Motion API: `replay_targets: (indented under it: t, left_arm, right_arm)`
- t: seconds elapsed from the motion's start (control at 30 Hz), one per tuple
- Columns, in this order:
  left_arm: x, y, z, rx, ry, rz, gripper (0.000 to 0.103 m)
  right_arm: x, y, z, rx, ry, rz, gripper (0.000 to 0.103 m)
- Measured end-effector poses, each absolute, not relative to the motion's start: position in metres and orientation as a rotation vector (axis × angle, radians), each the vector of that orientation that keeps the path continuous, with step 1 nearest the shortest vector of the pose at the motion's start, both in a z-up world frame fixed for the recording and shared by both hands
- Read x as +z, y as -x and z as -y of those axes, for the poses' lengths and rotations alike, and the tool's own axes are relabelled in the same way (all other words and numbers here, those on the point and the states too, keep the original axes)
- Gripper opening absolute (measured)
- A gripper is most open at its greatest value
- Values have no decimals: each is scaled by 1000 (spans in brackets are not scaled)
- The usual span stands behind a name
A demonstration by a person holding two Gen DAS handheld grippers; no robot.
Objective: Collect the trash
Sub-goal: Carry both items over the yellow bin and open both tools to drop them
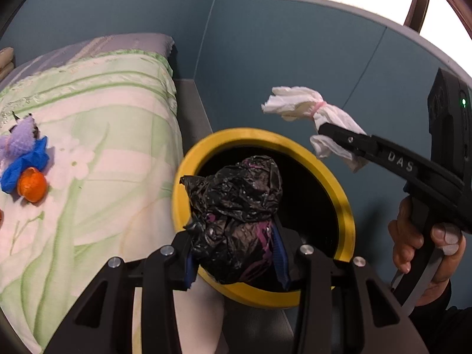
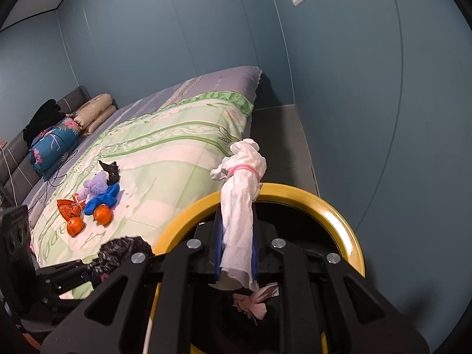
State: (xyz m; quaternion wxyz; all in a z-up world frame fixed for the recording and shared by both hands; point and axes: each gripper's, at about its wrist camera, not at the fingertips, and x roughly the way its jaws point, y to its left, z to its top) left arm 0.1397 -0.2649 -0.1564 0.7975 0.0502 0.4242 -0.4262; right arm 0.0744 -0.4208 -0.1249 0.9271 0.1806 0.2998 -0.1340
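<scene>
My left gripper (image 1: 236, 253) is shut on a crumpled black plastic bag (image 1: 236, 206) and holds it over the mouth of a yellow-rimmed bin (image 1: 345, 206). My right gripper (image 2: 237, 256) is shut on a white tissue bundle (image 2: 240, 203) tied with a pink band, held above the same bin (image 2: 339, 215). The right gripper (image 1: 336, 134) and its tissue (image 1: 295, 103) also show in the left wrist view. A pink scrap (image 2: 256, 299) lies inside the bin. More trash sits on the bed: orange balls (image 2: 103, 214), a blue piece (image 2: 103, 197), a purple fluffy piece (image 2: 97, 187).
The bed with a green floral cover (image 2: 177, 153) lies left of the bin. Pillows (image 2: 94, 112) and a dark heap are at its head. A blue wall (image 2: 354, 103) stands behind and right of the bin, with a strip of grey floor (image 2: 280, 141) between.
</scene>
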Motion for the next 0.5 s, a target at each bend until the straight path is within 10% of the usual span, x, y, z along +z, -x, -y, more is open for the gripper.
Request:
replay_targets:
  t: [0.4, 0.5]
  left_arm:
    - [-169, -131, 281, -957, -136, -941, 40]
    - [-166, -137, 279, -962, -114, -942, 51]
  right_arm:
    - [-138, -73, 435, -294, -418, -627, 15]
    - [-138, -69, 441, -312, -443, -610, 42]
